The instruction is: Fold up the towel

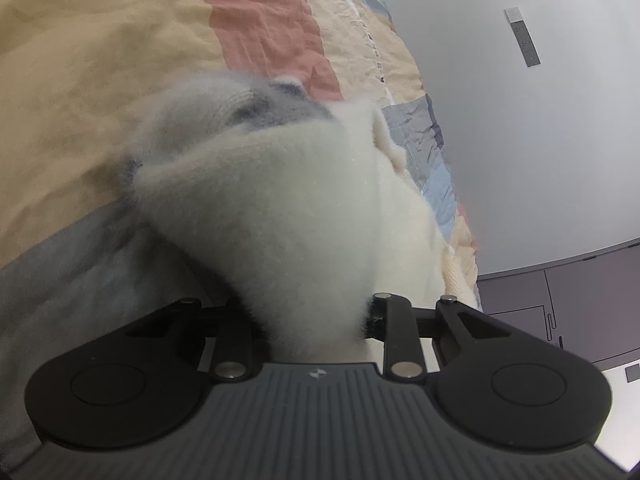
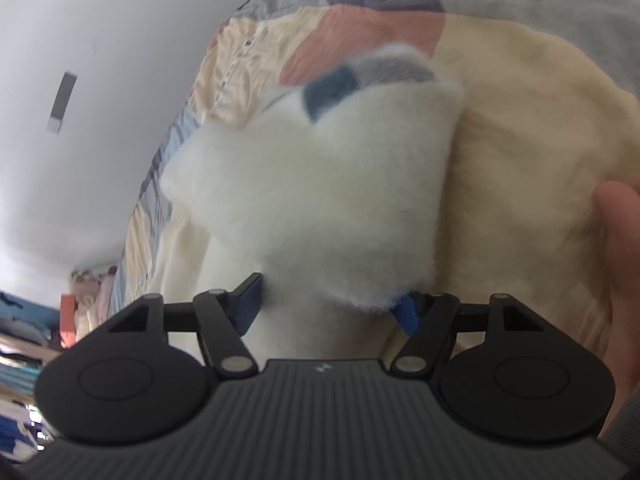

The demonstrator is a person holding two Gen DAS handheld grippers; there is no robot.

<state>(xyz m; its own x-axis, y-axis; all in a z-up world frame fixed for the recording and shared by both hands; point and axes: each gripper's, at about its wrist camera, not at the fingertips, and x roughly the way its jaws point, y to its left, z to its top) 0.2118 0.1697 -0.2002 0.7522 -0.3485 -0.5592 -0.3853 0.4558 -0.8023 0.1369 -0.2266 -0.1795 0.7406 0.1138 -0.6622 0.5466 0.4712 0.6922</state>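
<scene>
Towel [image 1: 280,216], white and fluffy with grey-blue patches, is bunched up and lifted off the bed [image 1: 80,80], which carries a patchwork cover of tan, pink, blue and grey. In the left view, the left hand-held gripper [image 1: 308,320] is clamped on a thick wad of it; the fingertips themselves are buried in the pile. In the right view, the right hand-held gripper [image 2: 328,308] has the towel [image 2: 320,192] between its blue pads [image 2: 250,300], which look pressed against the cloth on both sides, so I judge it gripped there too. No neat fold shows yet: the cloth hangs in a rumpled cone from each grip, so the task looks barely begun, with spreading, aligning of edges and folding all left to do. A fingertip [image 2: 620,240] shows at the right edge. Beyond the bed's far edge stand a plain wall [image 1: 520,120], a dark cabinet [image 1: 560,300] and, in the right view, cluttered shelves [image 2: 24,340]. Nothing lies on the bed to block the fold.
</scene>
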